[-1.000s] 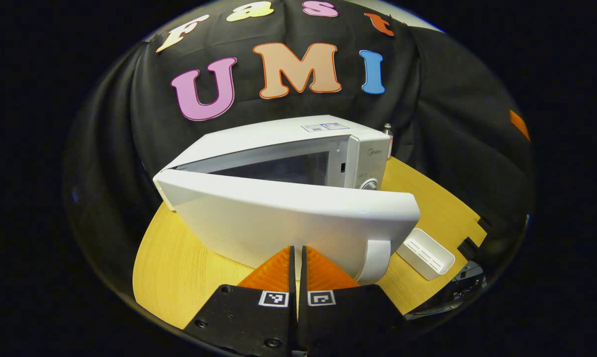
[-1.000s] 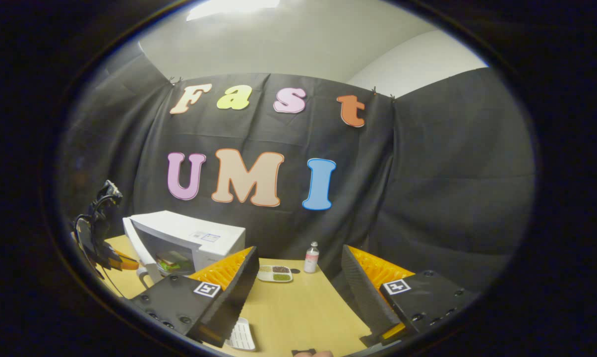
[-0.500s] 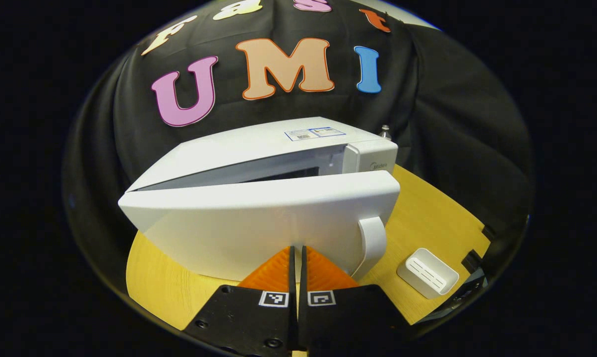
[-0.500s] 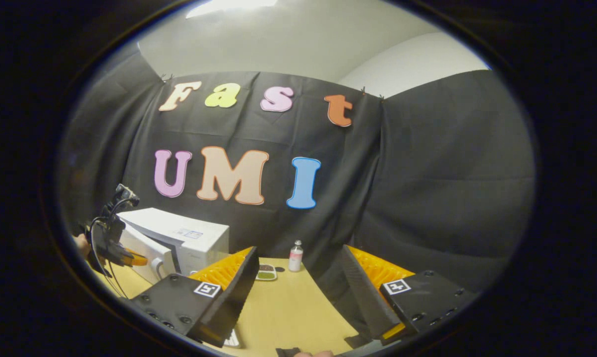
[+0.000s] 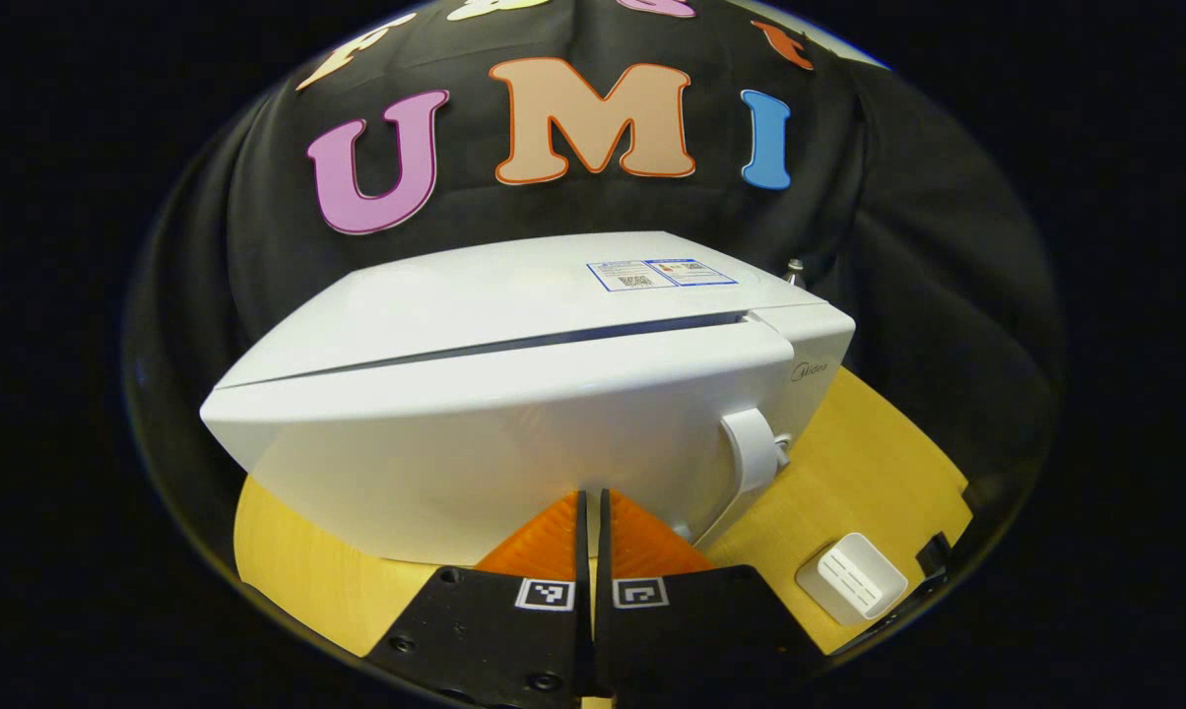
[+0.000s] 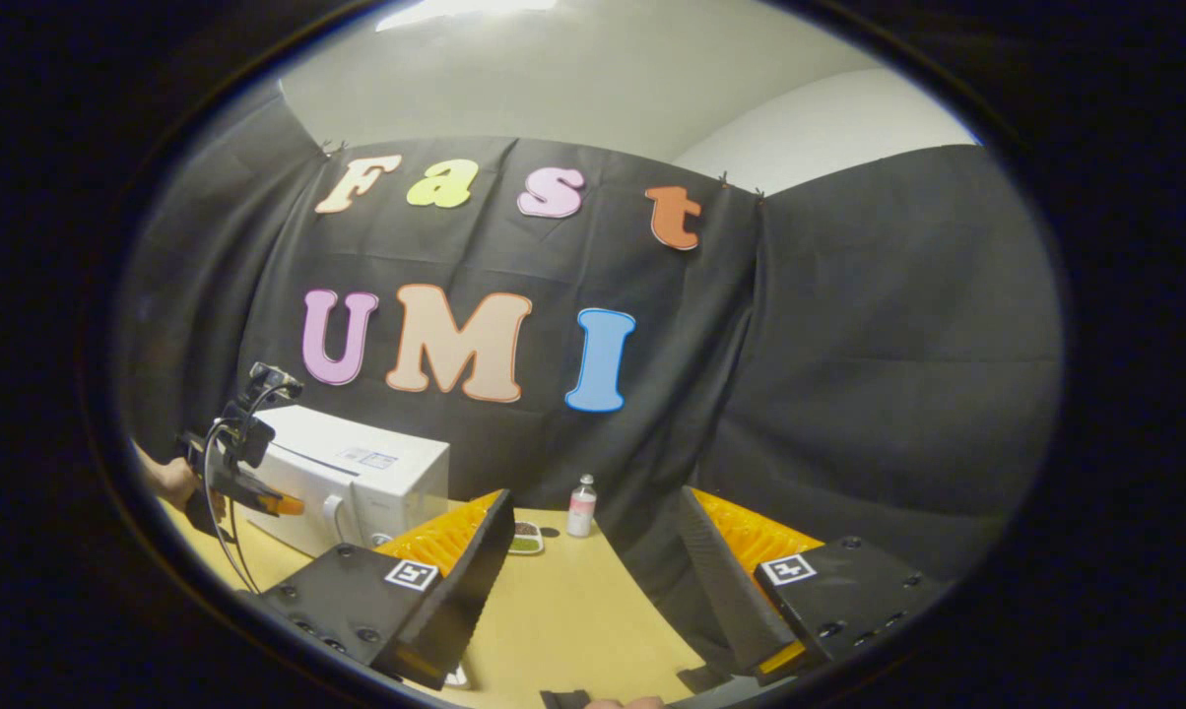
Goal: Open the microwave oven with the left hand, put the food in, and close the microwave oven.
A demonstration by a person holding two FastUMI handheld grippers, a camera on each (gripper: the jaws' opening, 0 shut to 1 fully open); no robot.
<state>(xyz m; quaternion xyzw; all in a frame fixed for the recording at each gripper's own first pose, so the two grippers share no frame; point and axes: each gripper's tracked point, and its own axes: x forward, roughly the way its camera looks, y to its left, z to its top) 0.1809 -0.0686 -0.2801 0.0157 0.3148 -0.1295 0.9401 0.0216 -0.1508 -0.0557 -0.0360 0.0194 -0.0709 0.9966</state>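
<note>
The white microwave (image 5: pixel 514 325) stands on the wooden table (image 5: pixel 879 473). Its door (image 5: pixel 475 443) lies against the body, with just a thin dark seam along the top edge. The door handle (image 5: pixel 751 448) is at the right. My left gripper (image 5: pixel 590 495) is shut, holding nothing, its tips against the lower front of the door. In the right gripper view the microwave (image 6: pixel 366 473) is at the far left with the left gripper (image 6: pixel 280 506) at its door. My right gripper (image 6: pixel 595 497) hangs open over the table, away from the microwave. The food is hidden behind the door.
A white power strip (image 5: pixel 852 579) lies near the table's front right edge. A small bottle (image 6: pixel 581 506) and a little dish (image 6: pixel 525 540) stand at the back of the table by the cloth wall. A hand (image 6: pixel 174 481) holds the left gripper.
The microwave door has swung from wide open to against the body, pushed by my shut left gripper. The food inside is now covered. My right gripper stayed open and drifted slightly.
</note>
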